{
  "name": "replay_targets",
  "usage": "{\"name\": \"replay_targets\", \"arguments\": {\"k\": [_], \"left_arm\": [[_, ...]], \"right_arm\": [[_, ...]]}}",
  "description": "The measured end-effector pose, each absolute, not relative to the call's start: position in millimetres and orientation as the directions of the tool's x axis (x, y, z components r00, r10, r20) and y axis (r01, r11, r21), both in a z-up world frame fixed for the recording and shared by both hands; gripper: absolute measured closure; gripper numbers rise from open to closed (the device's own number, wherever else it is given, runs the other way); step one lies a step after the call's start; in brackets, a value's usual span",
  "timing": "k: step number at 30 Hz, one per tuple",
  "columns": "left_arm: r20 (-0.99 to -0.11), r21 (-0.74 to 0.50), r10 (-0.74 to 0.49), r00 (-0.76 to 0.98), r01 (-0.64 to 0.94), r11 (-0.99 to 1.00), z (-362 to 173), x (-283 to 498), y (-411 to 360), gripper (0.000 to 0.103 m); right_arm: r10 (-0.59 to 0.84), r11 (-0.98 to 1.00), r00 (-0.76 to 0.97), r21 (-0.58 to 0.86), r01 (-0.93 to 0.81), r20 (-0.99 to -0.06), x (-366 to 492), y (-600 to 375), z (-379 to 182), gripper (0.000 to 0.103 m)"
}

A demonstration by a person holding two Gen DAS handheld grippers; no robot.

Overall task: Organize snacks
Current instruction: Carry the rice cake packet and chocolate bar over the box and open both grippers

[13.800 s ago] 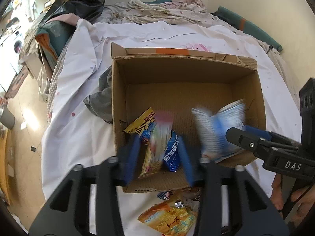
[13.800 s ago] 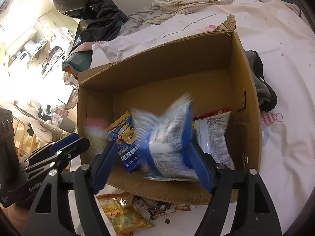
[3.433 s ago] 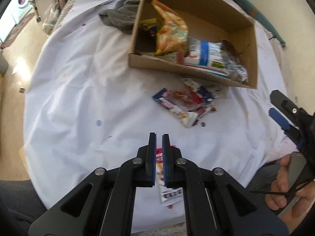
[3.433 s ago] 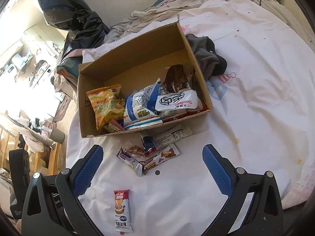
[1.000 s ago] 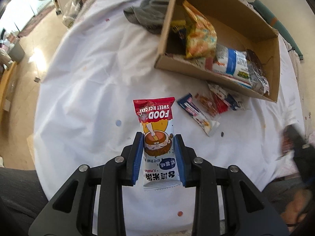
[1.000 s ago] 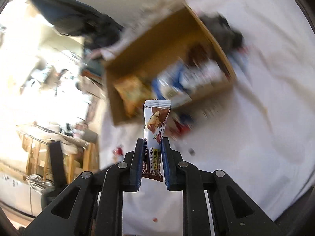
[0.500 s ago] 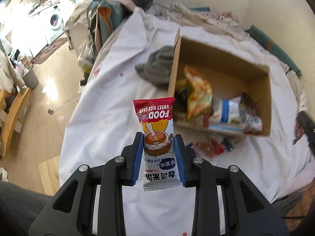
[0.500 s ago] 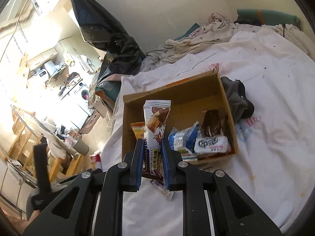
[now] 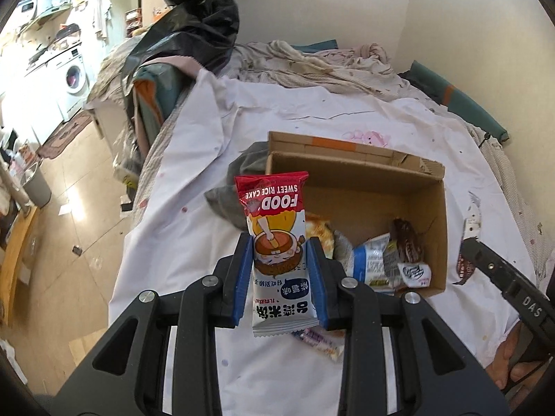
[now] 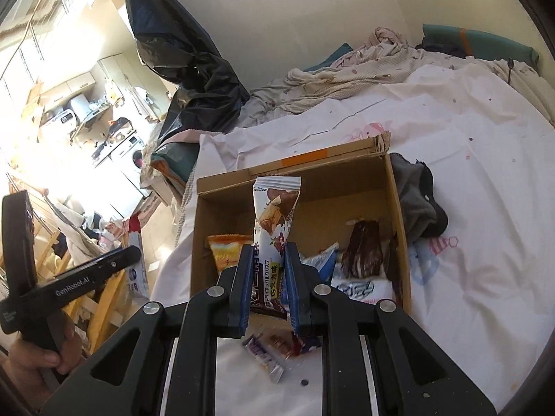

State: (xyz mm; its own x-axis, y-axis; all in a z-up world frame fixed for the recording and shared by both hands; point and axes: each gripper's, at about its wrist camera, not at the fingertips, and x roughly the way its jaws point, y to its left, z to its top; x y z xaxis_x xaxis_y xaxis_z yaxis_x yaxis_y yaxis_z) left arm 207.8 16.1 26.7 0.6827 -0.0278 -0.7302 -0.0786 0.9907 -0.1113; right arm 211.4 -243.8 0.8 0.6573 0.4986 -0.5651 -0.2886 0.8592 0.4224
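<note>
My left gripper (image 9: 279,270) is shut on a red and white sweet rice cake packet (image 9: 275,239), held upright above the white sheet just short of the open cardboard box (image 9: 409,187). My right gripper (image 10: 267,275) is shut on a white and brown chocolate bar wrapper (image 10: 274,225), raised in front of the same cardboard box (image 10: 395,208). Inside the box lie an orange chip bag (image 10: 225,249), a blue and white packet (image 9: 371,260) and a dark brown wrapper (image 10: 364,249). The other gripper shows at each view's edge, held by a hand.
A few small snack bars (image 10: 274,350) lie on the white sheet (image 10: 485,225) before the box. A grey cloth (image 10: 419,201) lies against the box's side. Rumpled bedding and a black bag (image 9: 194,31) sit behind. The bed's left edge drops to a wooden floor (image 9: 69,215).
Both grippers rose and tilted up with their packets still held. The box went from lying far ahead on the sheet to sitting just behind each held packet.
</note>
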Motion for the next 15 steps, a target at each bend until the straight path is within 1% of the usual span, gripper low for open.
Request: {"name": "replay_targets", "arguments": {"k": [8, 11, 13, 15], "left_arm": [[-0.724, -0.111, -0.064, 0.686, -0.024, 0.993, 19, 243, -1, 0.076], [-0.736, -0.136, -0.125, 0.665, 0.036, 0.99, 2, 253, -6, 0.076], [-0.735, -0.172, -0.146, 0.662, 0.026, 0.985, -11, 254, -2, 0.076], [-0.767, -0.186, -0.146, 0.625, 0.001, 0.982, -23, 260, 2, 0.076]], "right_arm": [[0.472, 0.878, 0.655, 0.382, -0.289, -0.59, 246, -244, -3, 0.084], [0.467, 0.88, 0.641, 0.391, -0.271, -0.609, 256, -246, -11, 0.084], [0.472, 0.876, 0.625, 0.409, -0.256, -0.621, 258, -249, -19, 0.084], [0.473, 0.875, 0.615, 0.418, -0.244, -0.631, 260, -250, -25, 0.084]]}}
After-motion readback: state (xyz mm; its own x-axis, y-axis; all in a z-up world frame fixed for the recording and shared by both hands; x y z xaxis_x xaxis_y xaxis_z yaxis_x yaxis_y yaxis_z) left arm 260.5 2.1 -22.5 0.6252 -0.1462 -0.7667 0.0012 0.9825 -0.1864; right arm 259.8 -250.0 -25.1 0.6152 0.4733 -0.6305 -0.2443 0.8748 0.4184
